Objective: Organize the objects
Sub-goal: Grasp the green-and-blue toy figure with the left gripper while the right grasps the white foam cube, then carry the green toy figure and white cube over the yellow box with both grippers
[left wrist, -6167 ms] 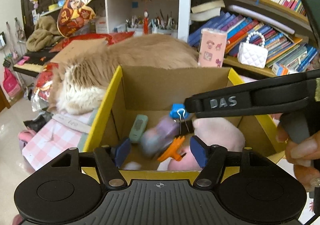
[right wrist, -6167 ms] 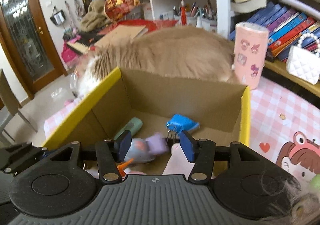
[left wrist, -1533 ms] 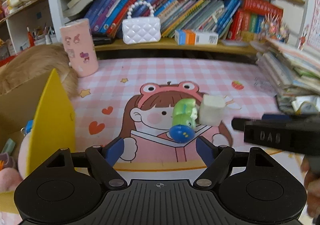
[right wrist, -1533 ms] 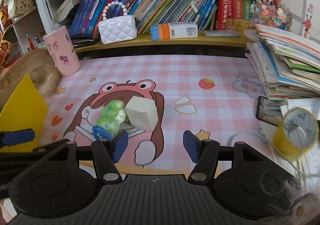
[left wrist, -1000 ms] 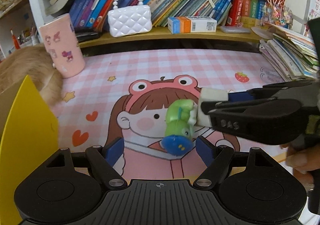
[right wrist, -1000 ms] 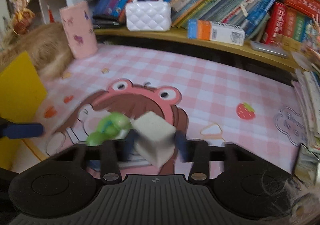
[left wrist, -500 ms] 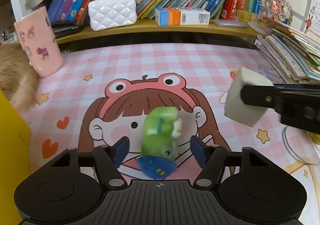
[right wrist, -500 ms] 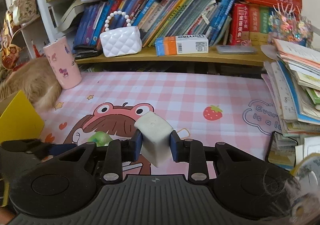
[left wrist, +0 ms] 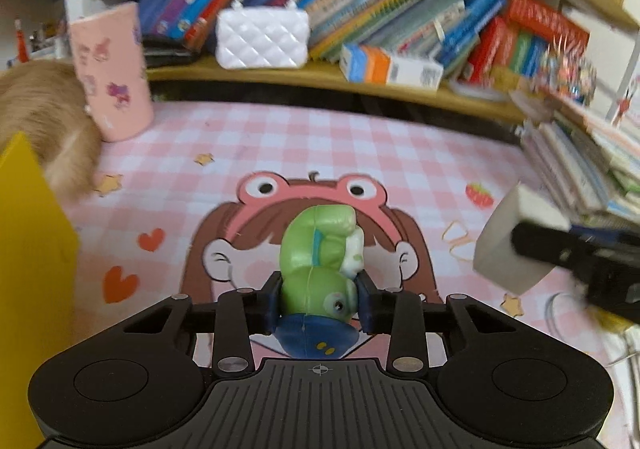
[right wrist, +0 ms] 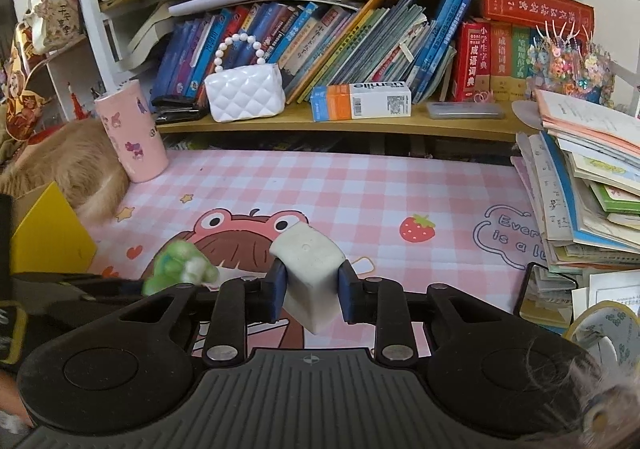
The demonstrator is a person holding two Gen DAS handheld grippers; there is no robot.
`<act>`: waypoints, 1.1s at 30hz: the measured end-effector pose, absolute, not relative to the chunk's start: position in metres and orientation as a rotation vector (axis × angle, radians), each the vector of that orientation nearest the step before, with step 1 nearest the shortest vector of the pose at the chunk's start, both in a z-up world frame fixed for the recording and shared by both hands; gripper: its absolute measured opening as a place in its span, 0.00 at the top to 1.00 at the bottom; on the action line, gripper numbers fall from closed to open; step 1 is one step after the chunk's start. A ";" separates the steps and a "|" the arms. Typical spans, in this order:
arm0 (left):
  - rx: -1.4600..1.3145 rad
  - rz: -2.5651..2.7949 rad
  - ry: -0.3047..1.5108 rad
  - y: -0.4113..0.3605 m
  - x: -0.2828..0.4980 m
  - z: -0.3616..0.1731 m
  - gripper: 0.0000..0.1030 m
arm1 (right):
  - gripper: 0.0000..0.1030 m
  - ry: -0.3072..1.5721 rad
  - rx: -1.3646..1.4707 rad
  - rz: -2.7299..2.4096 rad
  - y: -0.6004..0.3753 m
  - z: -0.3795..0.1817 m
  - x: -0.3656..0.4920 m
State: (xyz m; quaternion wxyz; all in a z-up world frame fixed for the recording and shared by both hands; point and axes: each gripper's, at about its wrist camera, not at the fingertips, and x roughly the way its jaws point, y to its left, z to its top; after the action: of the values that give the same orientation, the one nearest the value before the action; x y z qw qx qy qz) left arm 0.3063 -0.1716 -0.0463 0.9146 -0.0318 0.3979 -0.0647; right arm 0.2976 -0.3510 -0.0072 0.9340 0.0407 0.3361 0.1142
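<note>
My left gripper (left wrist: 319,299) is shut on a green toy figure with a blue base (left wrist: 320,269), held above the pink checked mat (left wrist: 320,141). My right gripper (right wrist: 311,287) is shut on a pale grey-white cube (right wrist: 310,269), also lifted off the mat. In the left wrist view the cube (left wrist: 508,245) hangs at the right in the right gripper's black fingers. In the right wrist view the green toy (right wrist: 180,265) is blurred at the left. The yellow-edged cardboard box (left wrist: 32,249) is at the left; it also shows in the right wrist view (right wrist: 48,237).
A pink cup (right wrist: 132,133) and a cat (right wrist: 68,169) lie behind the box. A shelf holds a white quilted purse (right wrist: 244,93), a carton (right wrist: 360,101) and books. Stacked books (right wrist: 584,189) and a tape roll (right wrist: 604,333) sit at the right.
My left gripper closed on the green toy and lifted it. My right gripper, shut on the cube half a second ago, still holds it raised.
</note>
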 end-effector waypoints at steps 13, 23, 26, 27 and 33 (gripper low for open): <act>-0.131 -0.105 0.759 -0.139 0.246 -0.014 0.66 | 0.77 0.730 0.074 0.267 -0.327 -0.007 0.262; -0.185 -0.110 0.767 -0.109 0.187 -0.009 0.66 | 0.77 0.762 0.047 0.269 -0.305 -0.009 0.212; -0.201 -0.113 0.773 -0.099 0.170 -0.010 0.66 | 0.77 0.767 0.039 0.271 -0.294 -0.008 0.197; -0.204 -0.114 0.773 -0.094 0.164 -0.010 0.66 | 0.77 0.767 0.037 0.273 -0.289 -0.008 0.192; -0.205 -0.096 0.766 -0.062 0.127 -0.007 0.66 | 0.77 0.769 0.036 0.298 -0.257 -0.004 0.160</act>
State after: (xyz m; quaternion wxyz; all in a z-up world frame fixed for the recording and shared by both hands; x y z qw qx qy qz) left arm 0.1271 -0.0616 -0.0070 0.9214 -0.1000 0.3727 -0.0467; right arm 0.1595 -0.2567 -0.0044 0.9160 0.0176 0.3737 0.1448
